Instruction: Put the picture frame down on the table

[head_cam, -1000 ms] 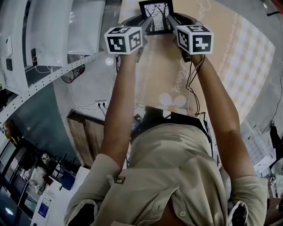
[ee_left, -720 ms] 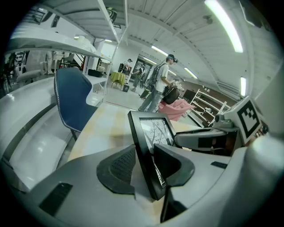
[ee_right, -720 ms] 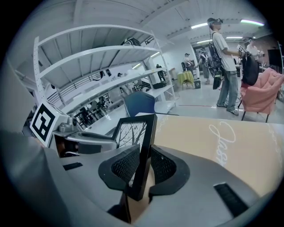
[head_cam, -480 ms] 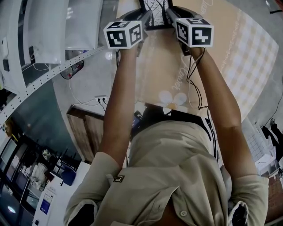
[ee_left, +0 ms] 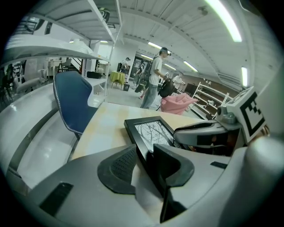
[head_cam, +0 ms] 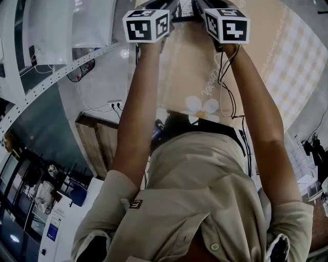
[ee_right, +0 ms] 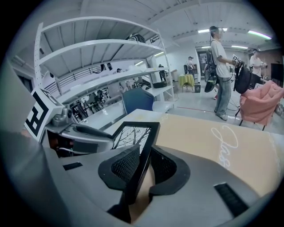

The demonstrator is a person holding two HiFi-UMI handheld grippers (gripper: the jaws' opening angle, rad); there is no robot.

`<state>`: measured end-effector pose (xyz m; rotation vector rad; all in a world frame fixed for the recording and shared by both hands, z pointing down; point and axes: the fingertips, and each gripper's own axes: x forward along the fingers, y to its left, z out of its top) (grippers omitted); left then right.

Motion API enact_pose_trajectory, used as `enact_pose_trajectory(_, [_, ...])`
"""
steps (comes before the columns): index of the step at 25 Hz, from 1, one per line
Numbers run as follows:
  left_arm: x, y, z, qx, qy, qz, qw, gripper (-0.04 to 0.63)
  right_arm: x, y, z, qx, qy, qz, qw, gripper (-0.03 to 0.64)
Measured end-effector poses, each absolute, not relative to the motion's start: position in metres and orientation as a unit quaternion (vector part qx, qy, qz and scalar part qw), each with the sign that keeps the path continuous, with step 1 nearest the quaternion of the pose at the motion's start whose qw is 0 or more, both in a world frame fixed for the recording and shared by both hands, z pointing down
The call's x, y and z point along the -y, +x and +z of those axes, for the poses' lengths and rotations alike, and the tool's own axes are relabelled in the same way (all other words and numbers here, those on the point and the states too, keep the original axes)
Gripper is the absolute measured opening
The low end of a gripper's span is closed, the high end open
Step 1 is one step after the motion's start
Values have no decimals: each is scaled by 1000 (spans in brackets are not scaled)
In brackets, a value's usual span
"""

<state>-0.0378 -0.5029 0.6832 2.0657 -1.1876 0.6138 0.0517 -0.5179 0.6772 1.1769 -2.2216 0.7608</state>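
Note:
A black picture frame (ee_left: 151, 133) with a bare-branch print is held tilted above the tan table (ee_left: 104, 128). My left gripper (ee_left: 144, 162) is shut on the frame's left edge. My right gripper (ee_right: 144, 166) is shut on the right edge of the frame (ee_right: 133, 135), with the left gripper (ee_right: 84, 133) visible beside it. In the head view both arms reach far forward. The left gripper (head_cam: 169, 10) and right gripper (head_cam: 202, 7) sit at the top edge, and only a sliver of the frame (head_cam: 184, 18) shows between them.
A blue chair (ee_left: 73, 99) stands at the table's far left corner. White shelving (ee_right: 88, 53) runs along the left. A pink armchair (ee_right: 262, 104) and standing people (ee_right: 222, 66) are beyond the table. The table (ee_right: 208, 142) carries pale script lettering.
In the head view both grippers, with the frame between them, have moved farther forward. The frame has slid almost out of the top edge.

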Motion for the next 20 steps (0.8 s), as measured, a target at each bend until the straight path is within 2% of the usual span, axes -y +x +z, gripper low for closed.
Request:
enact_pose_trajectory(10, [503,-36,686,455,789,252,327,126,519,50,680,814,442,234,295,84])
enact_pose_trajectory(20, [499,-39,675,459,790,256,317,126,523,50,671,810,447,227,304,83])
